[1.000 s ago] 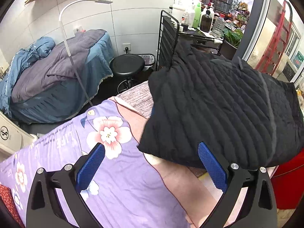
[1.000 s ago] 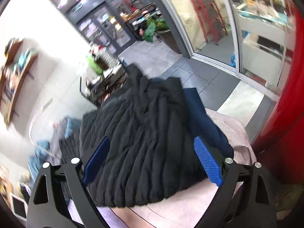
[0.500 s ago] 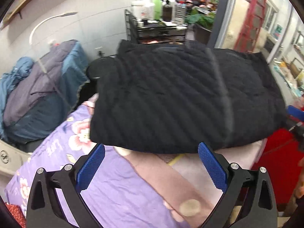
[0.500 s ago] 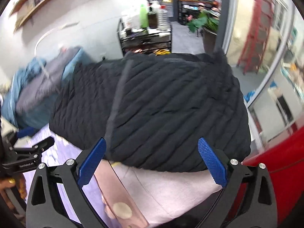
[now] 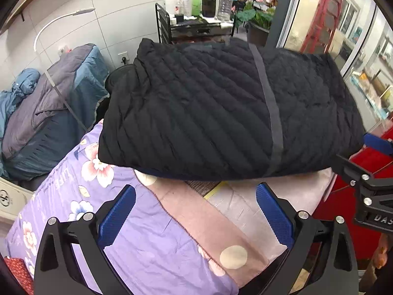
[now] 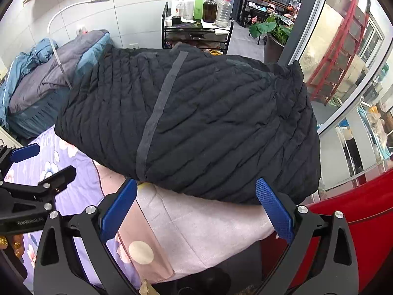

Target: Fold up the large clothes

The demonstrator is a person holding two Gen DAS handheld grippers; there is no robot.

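A black quilted jacket (image 5: 221, 113) lies folded into a thick bundle on the bed, a grey strip running across it; the right wrist view shows the same jacket (image 6: 196, 123). My left gripper (image 5: 195, 211) hangs open just short of its near edge, above the pink and purple bedding, with nothing between its blue pads (image 5: 118, 213). My right gripper (image 6: 196, 209) is also open at the jacket's near edge, nothing between its fingers. Each gripper shows in the other's view: the right gripper (image 5: 368, 172) at the jacket's right end, the left gripper (image 6: 29, 172) at its left end.
The bed carries a purple floral sheet (image 5: 73, 196) and a pink blanket (image 6: 208, 226). Behind are a second bed with blue and grey covers (image 5: 49, 103), a black stool (image 5: 118, 78), a trolley with bottles (image 5: 196, 12), a potted plant (image 6: 272, 29) and a red surface (image 6: 356, 221) at right.
Both grippers swung round to face the jacket's long near side and now sit side by side. The jacket itself lies where it was.
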